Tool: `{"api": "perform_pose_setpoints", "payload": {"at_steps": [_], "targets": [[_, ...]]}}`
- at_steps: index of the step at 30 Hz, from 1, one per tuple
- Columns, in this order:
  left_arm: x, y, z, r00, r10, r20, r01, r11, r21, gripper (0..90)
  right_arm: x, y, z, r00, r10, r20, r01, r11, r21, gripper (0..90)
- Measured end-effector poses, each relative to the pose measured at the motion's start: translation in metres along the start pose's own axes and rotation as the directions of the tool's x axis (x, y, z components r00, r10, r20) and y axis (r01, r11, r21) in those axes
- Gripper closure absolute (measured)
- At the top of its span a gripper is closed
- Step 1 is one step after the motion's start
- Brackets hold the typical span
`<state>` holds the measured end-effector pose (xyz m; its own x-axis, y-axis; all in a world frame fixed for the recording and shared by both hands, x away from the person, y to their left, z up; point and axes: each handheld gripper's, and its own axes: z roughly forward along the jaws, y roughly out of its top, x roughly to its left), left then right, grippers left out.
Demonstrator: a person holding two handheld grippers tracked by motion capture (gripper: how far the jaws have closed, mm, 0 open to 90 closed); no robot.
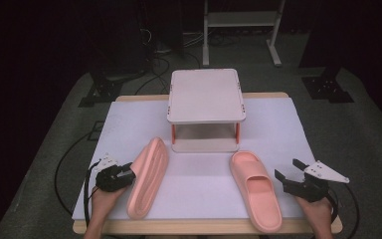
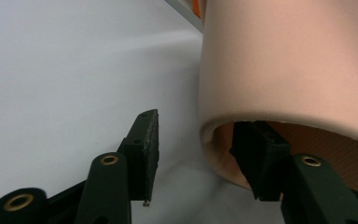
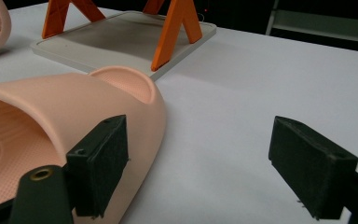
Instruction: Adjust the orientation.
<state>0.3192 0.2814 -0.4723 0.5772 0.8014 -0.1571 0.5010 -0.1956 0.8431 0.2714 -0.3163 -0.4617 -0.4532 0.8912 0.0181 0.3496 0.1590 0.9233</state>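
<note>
Two pink slippers lie on the white table cover (image 1: 278,124). The left slipper (image 1: 146,179) is tipped on its side, and my left gripper (image 1: 129,172) is at its left edge. Seen close in the left gripper view, the left gripper (image 2: 199,135) straddles the strap of the left slipper (image 2: 289,65). One pad (image 2: 150,149) stands outside with a gap, and the other sits inside the opening. The right slipper (image 1: 255,189) rests sole down. My right gripper (image 1: 287,169) is open just to its right, its near pad (image 3: 103,163) beside the right slipper's (image 3: 74,107) edge with nothing between the jaws.
A small white two-level rack (image 1: 206,94) on orange legs (image 3: 175,32) stands at the table's middle back, just beyond both slippers. The floor around the table is dark, with cables and stand feet on it. The table's front edge runs close under both hands.
</note>
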Motion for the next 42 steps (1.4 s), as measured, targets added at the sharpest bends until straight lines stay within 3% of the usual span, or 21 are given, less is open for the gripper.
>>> {"api": "perform_pose_setpoints", "payload": {"at_steps": [11,42], "targets": [[-0.008,0.003,0.002,0.9993,-0.01,0.037,0.011,0.9998,-0.018,54.5,0.001,0.0,0.001,1.0,-0.008,-0.004,0.008,1.0,0.002,19.5],[-0.025,0.011,-0.004,0.9973,0.006,0.074,0.0,0.996,-0.09,53.0,0.002,0.0,0.001,0.9998,-0.014,-0.012,0.014,1.0,0.005,19.4]]}}
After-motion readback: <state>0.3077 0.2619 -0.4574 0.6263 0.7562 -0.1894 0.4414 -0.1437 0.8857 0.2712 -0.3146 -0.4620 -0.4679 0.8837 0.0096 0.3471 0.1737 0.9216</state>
